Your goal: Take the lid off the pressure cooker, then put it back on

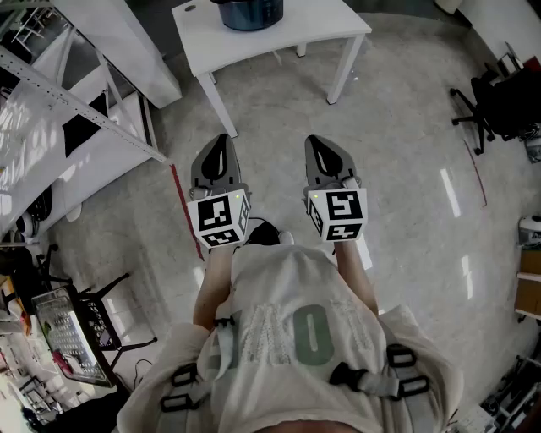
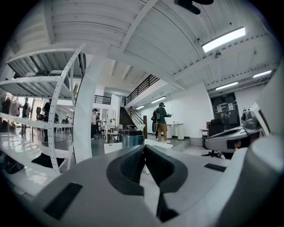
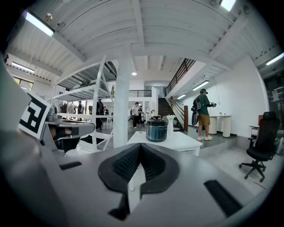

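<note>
The pressure cooker stands on a white table at the top of the head view, its dark blue body cut off by the frame edge. In the right gripper view the pressure cooker is steel-blue with its black lid on, standing on the table some way ahead. The left gripper view shows the cooker partly hidden behind the jaws. My left gripper and right gripper are held side by side over the floor, well short of the table. Both are shut with nothing between them.
A white metal shelving rack stands to the left. A black office chair sits at the right. A wire cart is at the lower left. Several people stand in the background, one with a backpack near a staircase.
</note>
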